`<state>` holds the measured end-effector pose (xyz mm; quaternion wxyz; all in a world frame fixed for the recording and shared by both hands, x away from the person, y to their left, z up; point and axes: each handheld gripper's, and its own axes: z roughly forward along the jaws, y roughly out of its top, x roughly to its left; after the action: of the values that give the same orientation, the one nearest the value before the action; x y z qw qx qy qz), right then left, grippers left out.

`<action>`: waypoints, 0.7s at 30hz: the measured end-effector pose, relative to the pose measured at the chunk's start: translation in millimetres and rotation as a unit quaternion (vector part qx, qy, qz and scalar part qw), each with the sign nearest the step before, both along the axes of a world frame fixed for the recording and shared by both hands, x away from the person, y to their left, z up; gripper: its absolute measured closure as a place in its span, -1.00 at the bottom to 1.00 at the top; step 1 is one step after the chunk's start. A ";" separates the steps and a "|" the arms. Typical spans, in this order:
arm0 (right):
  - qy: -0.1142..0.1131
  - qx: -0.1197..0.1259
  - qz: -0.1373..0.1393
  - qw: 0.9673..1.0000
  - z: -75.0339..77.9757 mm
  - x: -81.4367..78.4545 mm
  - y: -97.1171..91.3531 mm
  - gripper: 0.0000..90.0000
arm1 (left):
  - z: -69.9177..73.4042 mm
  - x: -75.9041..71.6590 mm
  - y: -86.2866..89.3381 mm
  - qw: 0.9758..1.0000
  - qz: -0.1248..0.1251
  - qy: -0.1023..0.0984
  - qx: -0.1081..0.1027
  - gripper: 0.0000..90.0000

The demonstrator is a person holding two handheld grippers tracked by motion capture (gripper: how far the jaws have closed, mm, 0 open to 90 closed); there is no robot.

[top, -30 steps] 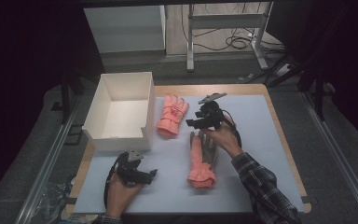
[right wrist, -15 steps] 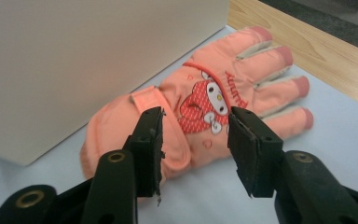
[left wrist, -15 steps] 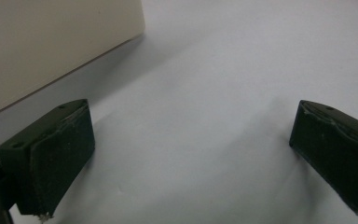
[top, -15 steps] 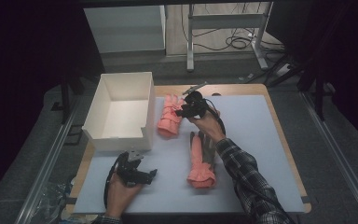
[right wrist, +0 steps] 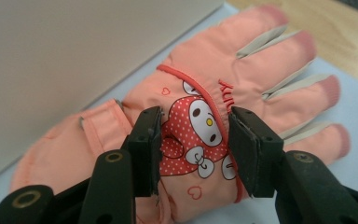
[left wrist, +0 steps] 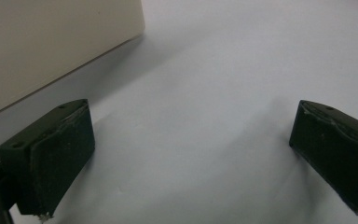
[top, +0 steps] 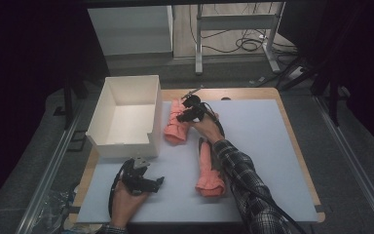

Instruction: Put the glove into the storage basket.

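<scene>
A salmon-pink glove (top: 175,127) with a cartoon print lies flat beside the white box, fingers pointing away from the person (right wrist: 261,60). My right gripper (top: 182,117) hovers right over its back (right wrist: 195,149). Its jaws have just been closing and now stand part open, one on each side of the print, with the glove's padding between them but not clamped. A second pink glove (top: 208,170) lies nearer the person, partly under the right forearm. My left gripper (top: 158,182) rests on the mat at the front left, wide open with nothing between its pads (left wrist: 191,154).
An open white box (top: 126,80) stands at the left of the pale blue mat (top: 263,146); its wall is close to both grippers (left wrist: 51,42) (right wrist: 74,46). The wooden table edge (top: 299,146) frames the mat. Cables and a metal stand lie on the floor beyond.
The right hand has moved left and down from the mat's middle onto the glove beside the box. The left hand has stayed put.
</scene>
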<state>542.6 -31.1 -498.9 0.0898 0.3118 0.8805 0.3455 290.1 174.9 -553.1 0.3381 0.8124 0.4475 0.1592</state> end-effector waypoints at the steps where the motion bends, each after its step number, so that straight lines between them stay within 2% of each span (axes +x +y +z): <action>1: 0.000 -0.007 0.002 1.000 -3.3 0.3 1.9 0.27 | 0.0 0.0 0.0 1.000 0.000 0.000 0.000 -1.00; 7: 0.038 0.006 -0.006 0.999 -11.4 5.9 0.3 0.70 | 0.0 0.0 0.0 1.000 0.000 0.000 0.000 -1.00; 10: 0.042 0.006 -0.010 0.999 -9.4 6.1 -1.4 0.94 | -0.1 -0.1 -0.1 1.000 0.001 0.001 -0.002 -1.00; 13: 0.033 0.001 -0.013 0.999 -5.3 3.1 -1.0 0.98 | -0.1 -0.1 -0.2 1.000 0.001 0.001 -0.001 -1.00; 17: 0.022 0.008 -0.017 1.000 3.6 -1.2 -4.6 0.99 | -0.1 -0.2 -0.2 1.000 0.001 0.001 -0.001 -1.00; 21: 0.016 0.013 -0.010 1.000 11.5 -5.5 -8.2 0.99 | 0.0 0.0 0.0 1.000 0.000 0.000 0.000 -1.00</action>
<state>537.1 -39.3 -487.4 0.0749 0.3269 0.8743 0.3509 290.1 174.9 -553.1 0.3380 0.8124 0.4477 0.1592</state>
